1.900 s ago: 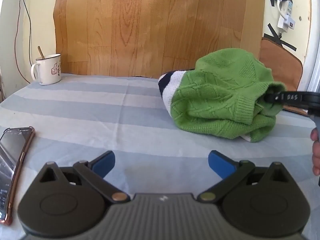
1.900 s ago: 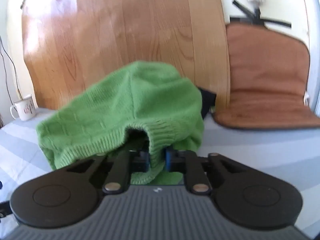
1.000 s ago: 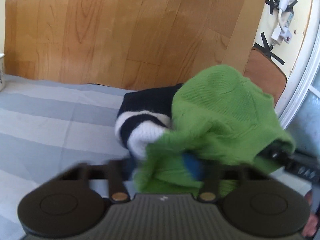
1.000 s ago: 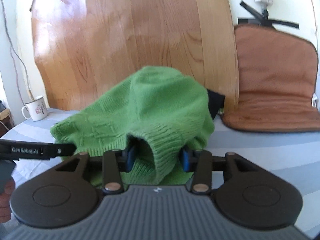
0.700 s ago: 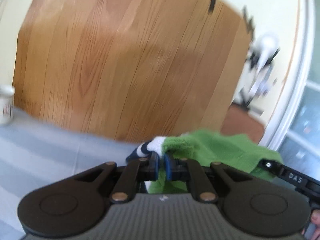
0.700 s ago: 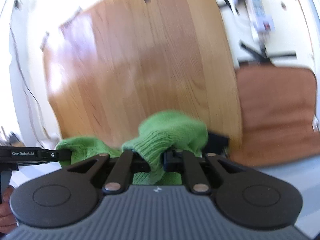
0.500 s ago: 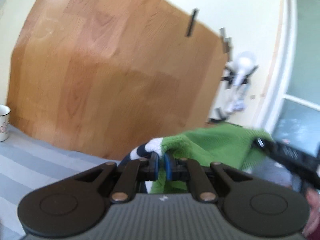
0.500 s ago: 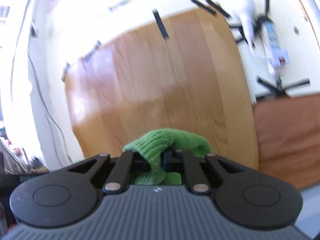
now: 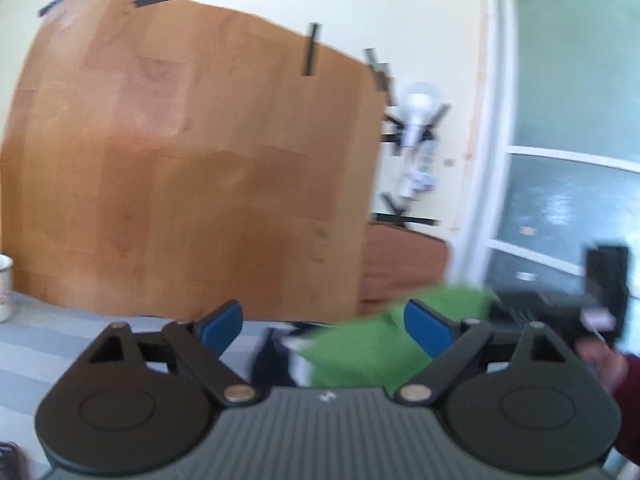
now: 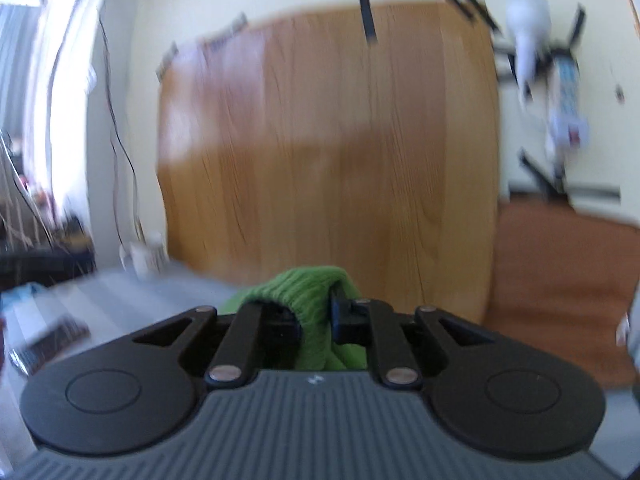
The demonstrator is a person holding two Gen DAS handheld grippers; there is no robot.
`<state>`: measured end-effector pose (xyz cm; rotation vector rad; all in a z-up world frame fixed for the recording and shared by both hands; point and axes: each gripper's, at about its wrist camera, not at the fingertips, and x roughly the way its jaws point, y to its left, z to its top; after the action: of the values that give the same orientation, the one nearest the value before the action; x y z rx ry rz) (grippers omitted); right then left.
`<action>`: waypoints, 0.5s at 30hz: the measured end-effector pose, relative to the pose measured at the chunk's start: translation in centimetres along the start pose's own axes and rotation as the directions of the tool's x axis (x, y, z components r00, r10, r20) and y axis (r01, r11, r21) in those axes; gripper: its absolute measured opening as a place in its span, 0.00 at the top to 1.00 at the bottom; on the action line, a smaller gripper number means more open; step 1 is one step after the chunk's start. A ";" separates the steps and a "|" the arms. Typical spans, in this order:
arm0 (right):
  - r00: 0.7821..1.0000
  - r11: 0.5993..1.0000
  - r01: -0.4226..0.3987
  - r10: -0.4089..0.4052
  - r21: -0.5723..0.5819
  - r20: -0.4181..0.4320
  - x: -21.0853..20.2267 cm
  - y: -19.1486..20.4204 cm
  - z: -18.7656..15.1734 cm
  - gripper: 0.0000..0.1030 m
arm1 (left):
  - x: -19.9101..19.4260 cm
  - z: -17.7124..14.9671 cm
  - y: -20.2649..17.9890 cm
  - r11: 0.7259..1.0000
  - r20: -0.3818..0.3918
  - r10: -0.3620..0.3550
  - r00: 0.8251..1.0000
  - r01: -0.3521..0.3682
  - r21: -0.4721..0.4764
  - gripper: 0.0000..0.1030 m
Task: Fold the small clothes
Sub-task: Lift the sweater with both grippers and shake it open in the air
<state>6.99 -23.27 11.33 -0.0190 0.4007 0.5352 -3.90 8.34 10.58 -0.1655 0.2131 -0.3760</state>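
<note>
A small green knit sweater (image 9: 372,352) with a navy and white striped part hangs blurred below and in front of my left gripper (image 9: 324,322), which is open with blue pads spread and nothing between them. My right gripper (image 10: 316,320) is shut on a green ribbed edge of the sweater (image 10: 308,300) and holds it raised above the table. The right gripper's body also shows at the right of the left wrist view (image 9: 560,312). Both views are motion blurred.
A striped grey cloth covers the table (image 9: 48,336). A white mug (image 10: 146,256) stands at the back left by a wooden board (image 10: 328,152) against the wall. A brown seat cushion (image 10: 560,280) lies at the right. A phone (image 10: 48,344) lies at the left.
My left gripper, shut on the sweater's striped edge half a second ago, has opened and let it go. My right gripper still holds the green edge, and both views have swung.
</note>
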 end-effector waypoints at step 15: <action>0.999 0.991 -0.021 0.017 0.129 0.031 -1.2 -2.7 -0.7 0.83 | 11.1 -8.4 -9.8 0.586 -0.145 0.017 0.989 0.108 0.803 0.13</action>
<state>7.17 -26.29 10.92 0.1179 0.4056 0.5270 0.86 -5.88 2.48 0.7879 0.1532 -0.5069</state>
